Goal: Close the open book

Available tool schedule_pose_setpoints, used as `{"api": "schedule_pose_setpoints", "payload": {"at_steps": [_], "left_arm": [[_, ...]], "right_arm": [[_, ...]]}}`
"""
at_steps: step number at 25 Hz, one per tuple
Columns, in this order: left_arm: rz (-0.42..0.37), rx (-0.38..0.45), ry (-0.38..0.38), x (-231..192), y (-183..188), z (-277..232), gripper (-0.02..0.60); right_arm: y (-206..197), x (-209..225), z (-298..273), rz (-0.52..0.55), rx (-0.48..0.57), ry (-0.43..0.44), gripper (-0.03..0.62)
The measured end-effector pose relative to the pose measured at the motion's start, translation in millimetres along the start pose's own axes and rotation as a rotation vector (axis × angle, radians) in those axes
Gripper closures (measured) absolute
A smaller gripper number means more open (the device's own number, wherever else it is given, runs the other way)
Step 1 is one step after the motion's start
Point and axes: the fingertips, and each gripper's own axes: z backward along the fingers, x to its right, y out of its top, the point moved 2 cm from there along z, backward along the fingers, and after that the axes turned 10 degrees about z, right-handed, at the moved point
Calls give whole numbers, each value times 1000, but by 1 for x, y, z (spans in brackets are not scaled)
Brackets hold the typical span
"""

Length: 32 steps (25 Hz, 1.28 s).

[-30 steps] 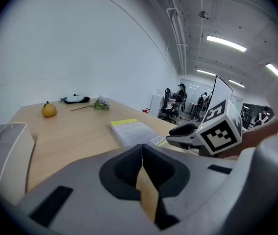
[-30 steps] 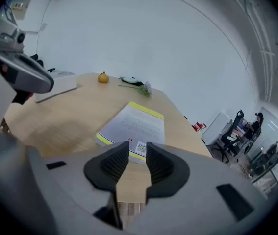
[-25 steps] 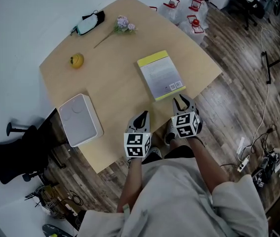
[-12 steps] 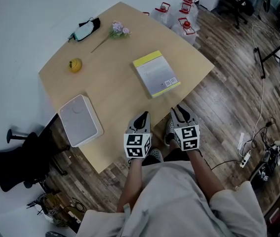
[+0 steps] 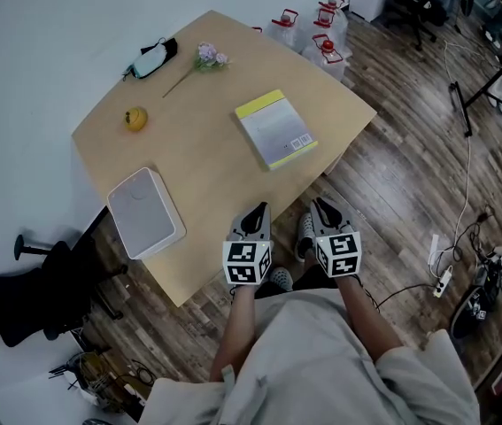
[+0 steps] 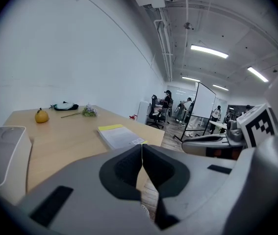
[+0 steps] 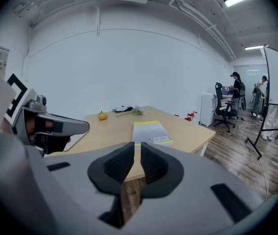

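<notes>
The book [image 5: 275, 129] lies closed on the worktop [image 5: 206, 180], far from both grippers. The left gripper [image 5: 258, 211] has its jaws together and empty, while the right gripper [image 5: 324, 207] jaws are narrow, closing on nothing.

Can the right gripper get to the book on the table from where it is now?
Probably yes. The right gripper, jaws closing with nothing between them, hangs just off the table edge, and nothing lies between it and the book.

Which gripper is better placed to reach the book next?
Right, probably: the closed book lies straight ahead of the right gripper, whose jaws are closing with nothing between; the left gripper is shut and aims slightly aside.
</notes>
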Motion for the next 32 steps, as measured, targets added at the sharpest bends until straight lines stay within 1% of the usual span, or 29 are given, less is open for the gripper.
{"api": "schedule_pose_setpoints", "payload": {"at_steps": [4, 7, 13, 18, 23, 25, 28, 32], "left_arm": [[-11, 1, -2, 4, -4, 7, 558], [-12, -2, -8, 9, -10, 14, 558], [-23, -3, -17, 13, -15, 24, 558], [-41, -19, -27, 18, -21, 27, 558], [-45, -15, -35, 24, -20, 29, 558], [-45, -16, -34, 25, -21, 29, 558], [-56, -28, -35, 28, -22, 28, 558], [-46, -20, -31, 28, -25, 31, 558]], "right_arm": [[0, -1, 8, 2, 14, -11, 560], [-2, -2, 17, -14, 25, -24, 585], [-7, -11, 28, -24, 26, -24, 586], [-12, -18, 32, -4, 18, 11, 586], [-18, -17, 39, -7, 7, 17, 586], [-18, -20, 40, 11, 9, 32, 586], [-17, -30, 44, 71, 18, 75, 586], [-20, -38, 49, 74, 29, 97, 588]]}}
